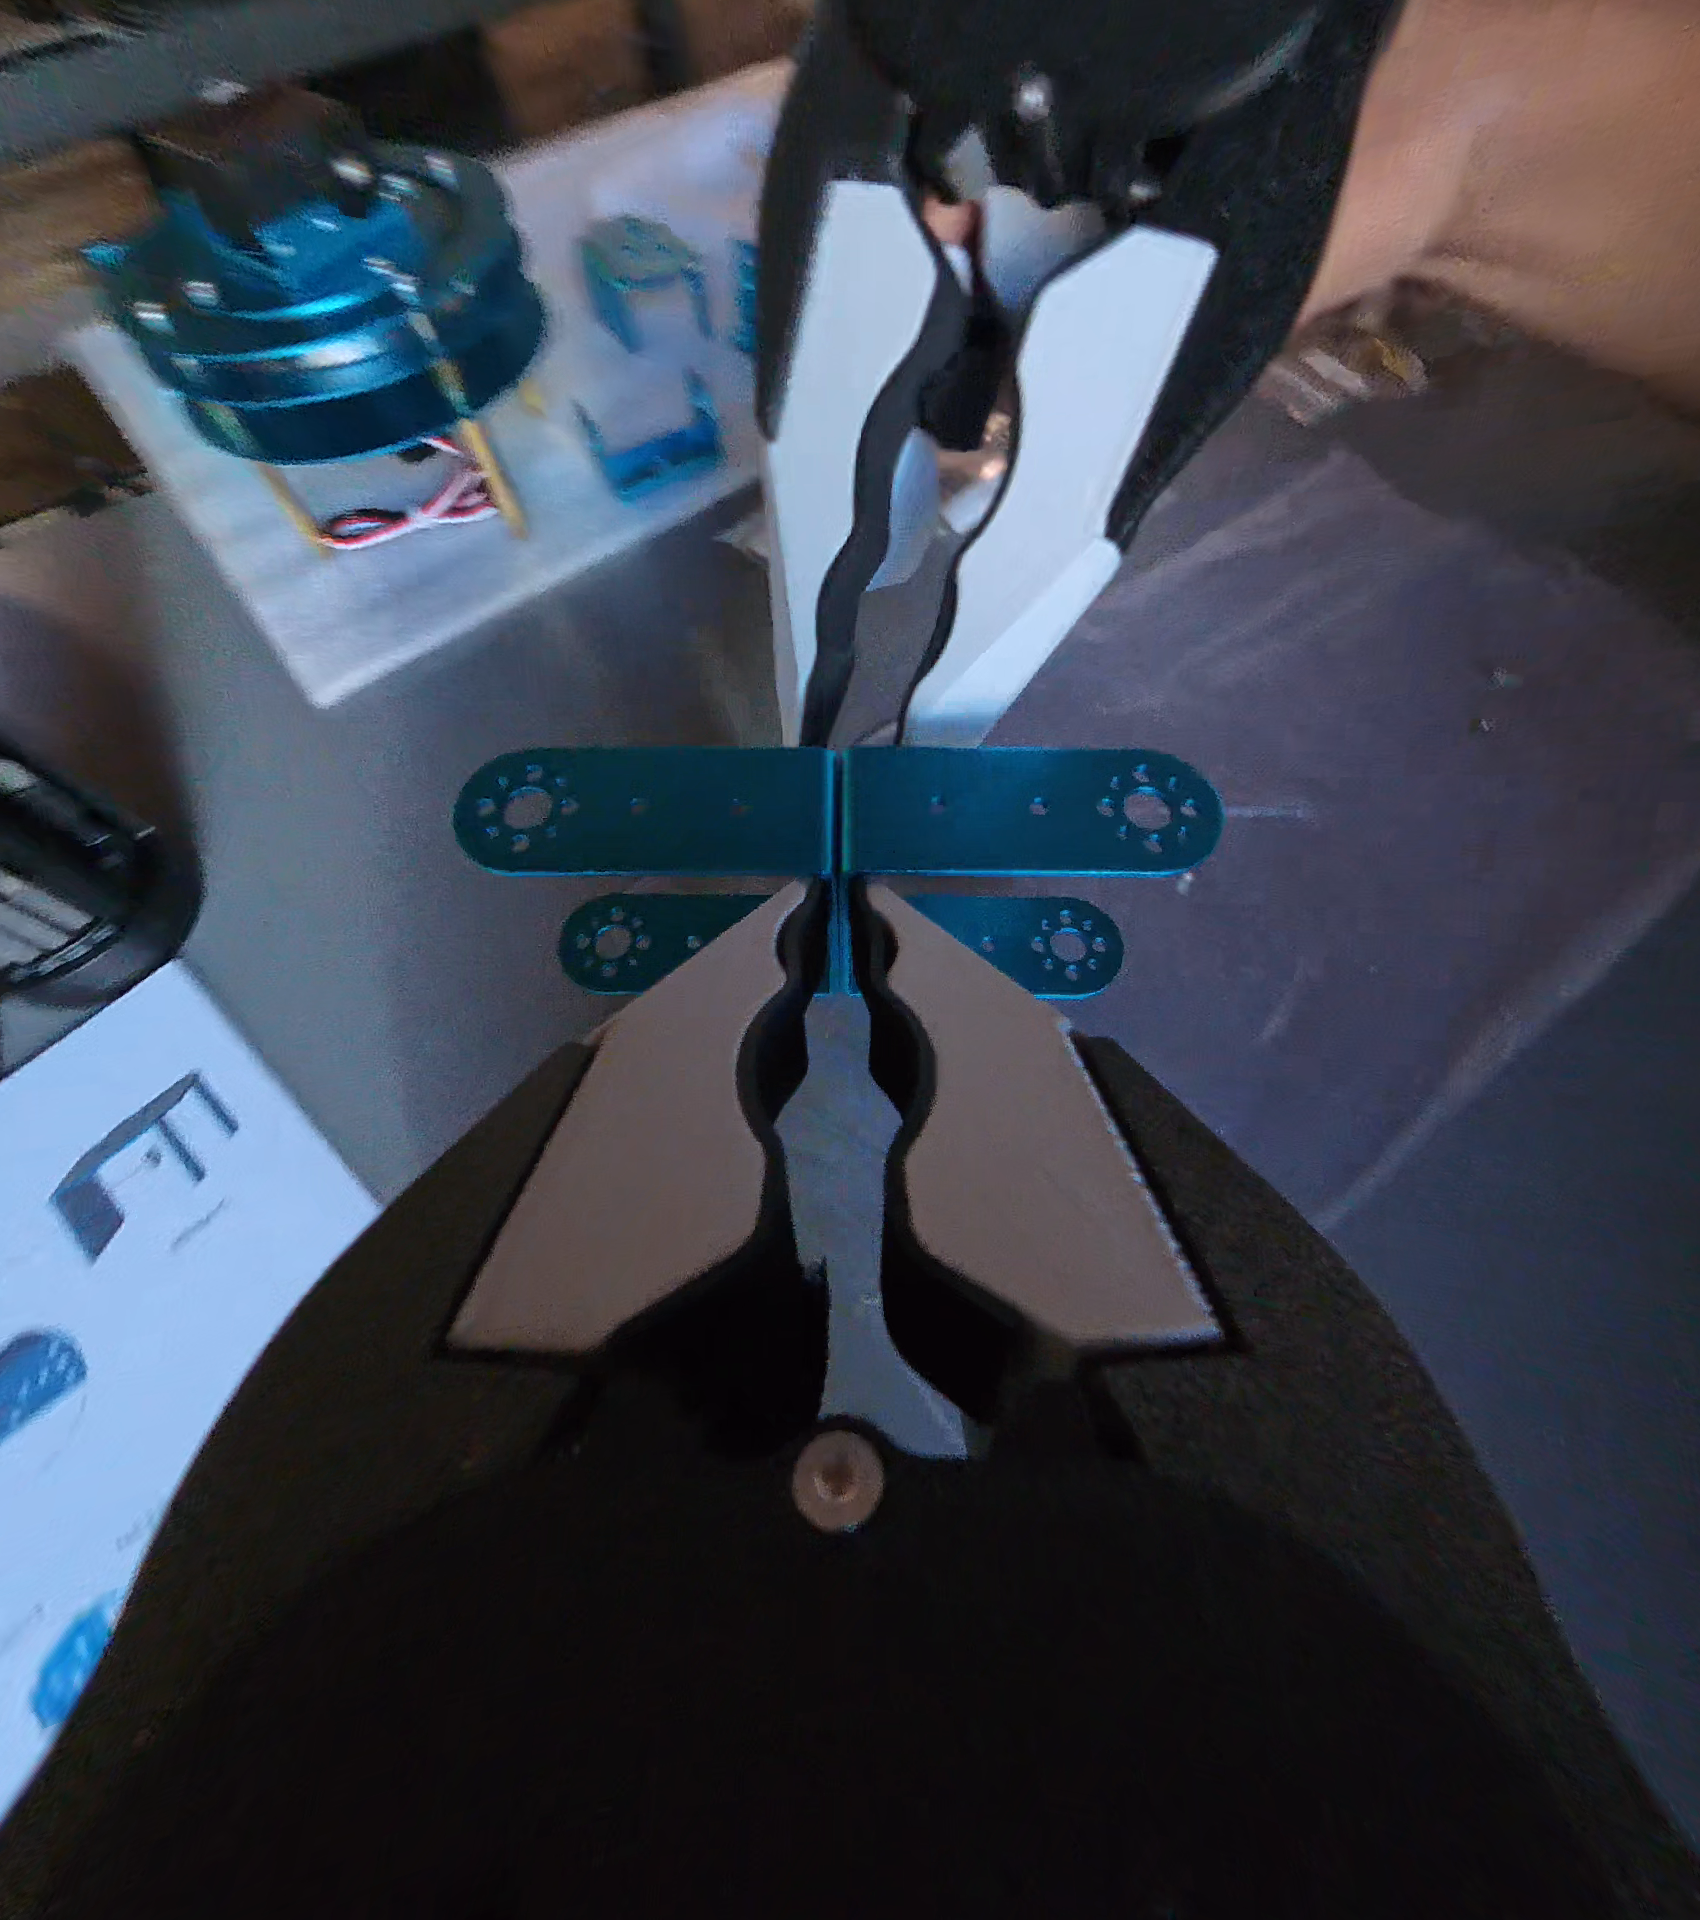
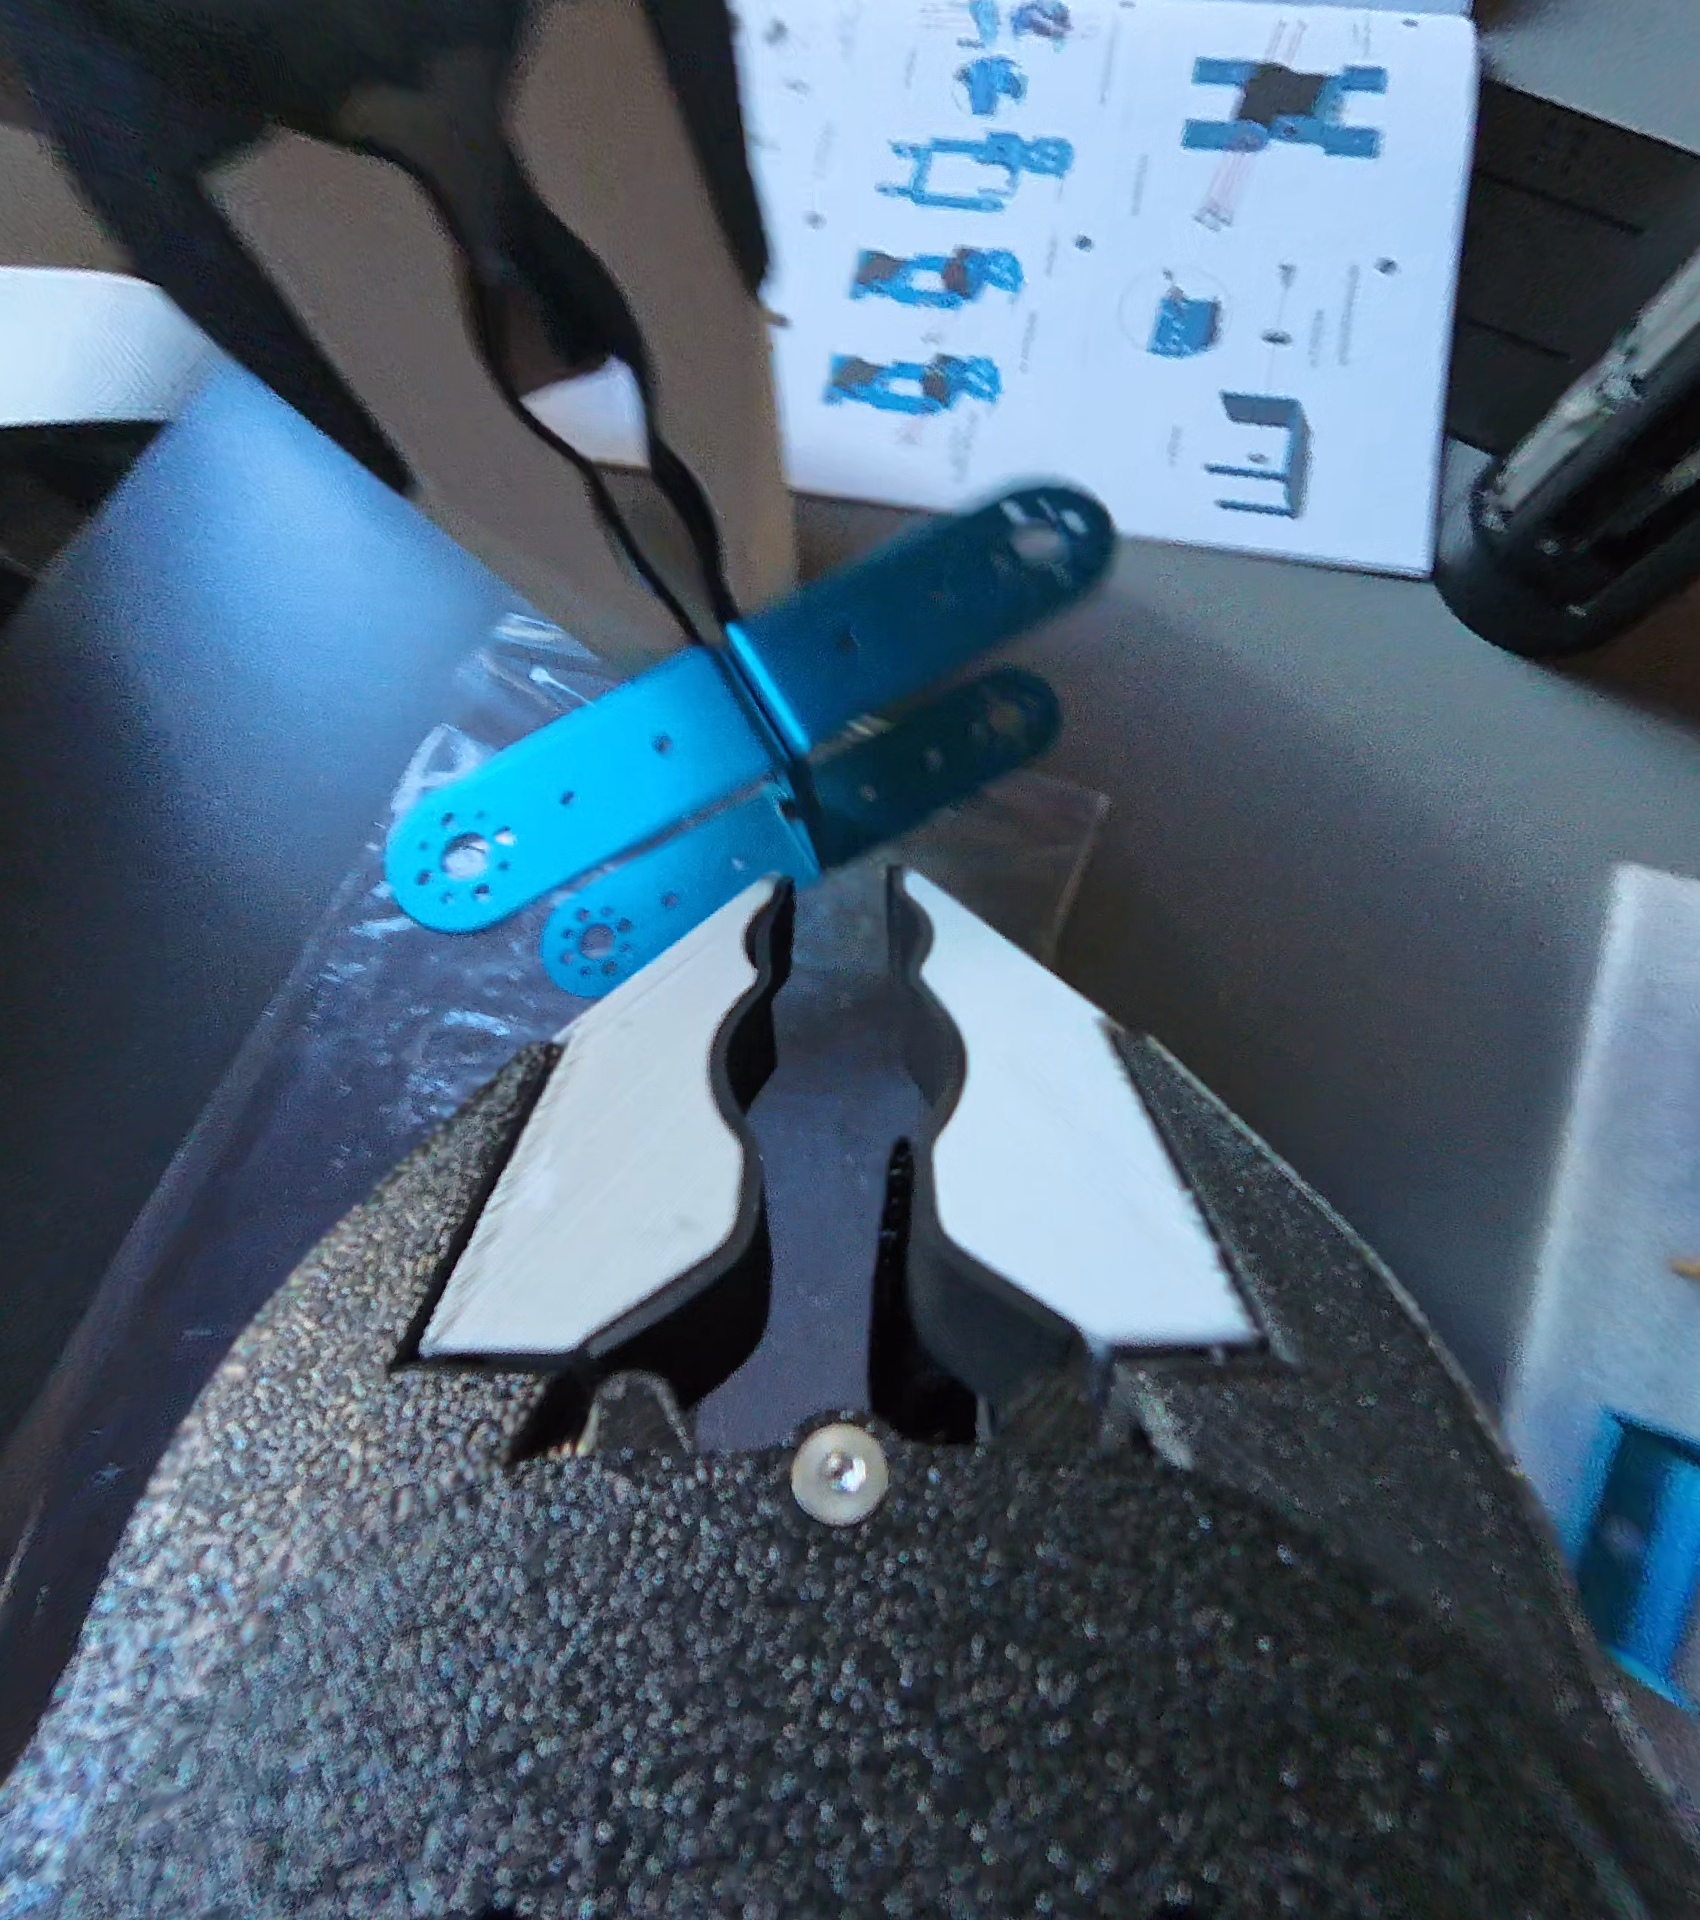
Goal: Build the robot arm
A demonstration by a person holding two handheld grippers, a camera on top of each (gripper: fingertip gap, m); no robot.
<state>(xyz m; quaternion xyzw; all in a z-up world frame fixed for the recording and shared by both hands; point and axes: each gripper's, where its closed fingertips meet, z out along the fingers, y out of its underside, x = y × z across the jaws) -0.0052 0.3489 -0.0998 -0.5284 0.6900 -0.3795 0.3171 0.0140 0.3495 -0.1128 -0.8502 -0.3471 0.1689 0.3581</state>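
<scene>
A blue metal bracket (image 1: 669,810) with four flat arms, each ending in a ring of holes, hangs in the air between the two grippers. It looks like two U-shaped pieces set back to back. My left gripper (image 1: 838,904) is shut on its thin middle web from the near side. In the right wrist view the bracket (image 2: 617,779) is tilted, with the left gripper (image 2: 716,623) pinching it from the far side. My right gripper (image 2: 841,883) is slightly open, with its tips just short of the web and nothing between them. It reaches down from above in the left wrist view (image 1: 861,738).
A white board (image 1: 389,613) carries a round blue base (image 1: 306,312) on brass posts and loose blue brackets (image 1: 648,436). A printed sheet (image 2: 1116,281) and a black cylinder (image 2: 1635,436) lie beyond. A clear plastic bag (image 2: 389,987) lies on the dark mat (image 1: 1448,935). My two grippers' fingertips are within a few centimetres of each other.
</scene>
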